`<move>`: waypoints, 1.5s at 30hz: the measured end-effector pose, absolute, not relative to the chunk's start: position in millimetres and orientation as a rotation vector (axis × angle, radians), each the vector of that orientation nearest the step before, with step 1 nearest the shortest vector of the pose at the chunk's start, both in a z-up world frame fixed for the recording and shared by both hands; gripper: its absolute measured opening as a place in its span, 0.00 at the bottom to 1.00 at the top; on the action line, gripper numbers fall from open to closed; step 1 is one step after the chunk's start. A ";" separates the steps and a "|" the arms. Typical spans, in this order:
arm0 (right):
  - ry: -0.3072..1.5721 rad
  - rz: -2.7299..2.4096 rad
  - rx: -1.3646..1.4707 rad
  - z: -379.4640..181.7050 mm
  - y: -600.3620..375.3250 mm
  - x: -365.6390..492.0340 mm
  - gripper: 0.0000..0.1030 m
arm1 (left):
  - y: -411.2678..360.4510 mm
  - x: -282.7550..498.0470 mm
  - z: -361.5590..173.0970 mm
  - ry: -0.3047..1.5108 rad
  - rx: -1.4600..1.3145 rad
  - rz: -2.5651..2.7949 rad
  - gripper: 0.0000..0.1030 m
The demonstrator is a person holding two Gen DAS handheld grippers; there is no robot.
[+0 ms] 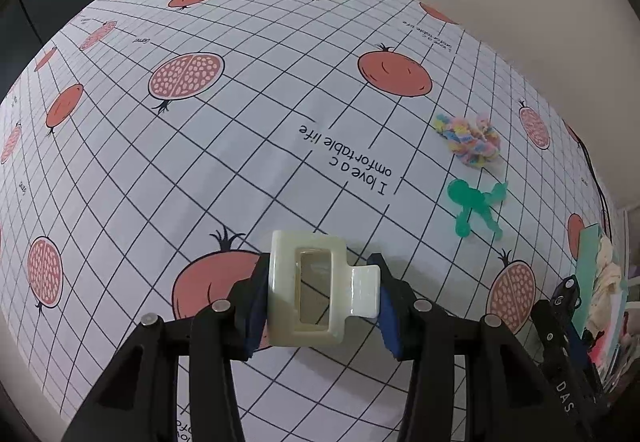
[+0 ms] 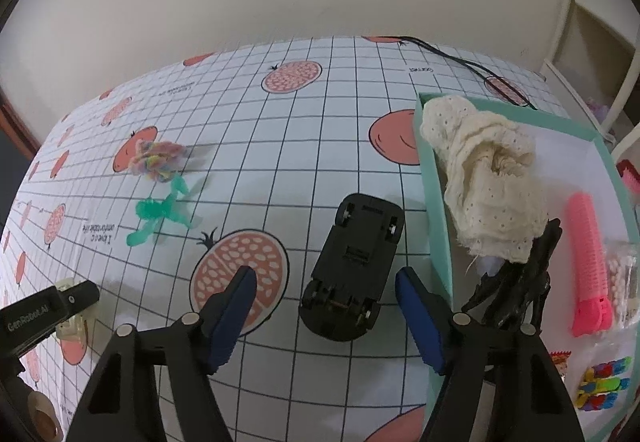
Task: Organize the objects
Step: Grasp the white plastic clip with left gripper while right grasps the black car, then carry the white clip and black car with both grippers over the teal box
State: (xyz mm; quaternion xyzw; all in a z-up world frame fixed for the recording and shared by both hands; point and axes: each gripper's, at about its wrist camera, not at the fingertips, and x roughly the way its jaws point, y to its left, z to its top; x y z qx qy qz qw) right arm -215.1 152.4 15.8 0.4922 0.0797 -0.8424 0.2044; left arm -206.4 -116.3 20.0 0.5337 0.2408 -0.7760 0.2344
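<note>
Left tongs (image 1: 320,302): I see them pinching a cream hair clip (image 1: 316,288). It is hard, shiny plastic with a box-shaped hole, held just above the counter (image 1: 240,122).
Right tongs (image 2: 326,316): they are spread wide, with blue ridged pads (image 2: 236,318). They hang over the toy car without touching it.
Toy car (image 2: 352,266): black plastic, lying upside down with its wheels up, just left of the teal box.
Teal box (image 2: 438,234): a flat card box with low walls. In it I see a soft cream cloth (image 2: 484,194) full of tiny holes, a pink ridged clip (image 2: 588,262), a black clip (image 2: 516,282) and small bright clips (image 2: 602,384).
Fluffy ball (image 2: 158,160): soft rainbow yarn, far left of the teal box.
Green toy (image 2: 160,214): see-through plastic, just beside the fluffy ball.
Counter: covered in a smooth checked cloth with red fruit pictures.
</note>
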 end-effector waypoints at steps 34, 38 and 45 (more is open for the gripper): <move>0.164 -2.360 1.351 21.8 160.4 -222.4 0.35 | -117.5 -228.8 27.4 0.625 1.446 -2.188 0.47; 0.138 -2.358 1.323 32.4 162.5 -220.4 0.35 | -111.4 -230.2 37.0 0.607 1.423 -2.211 0.47; 0.106 -2.375 1.209 62.1 173.9 -216.5 0.35 | -90.9 -226.7 69.8 0.589 1.352 -2.318 0.47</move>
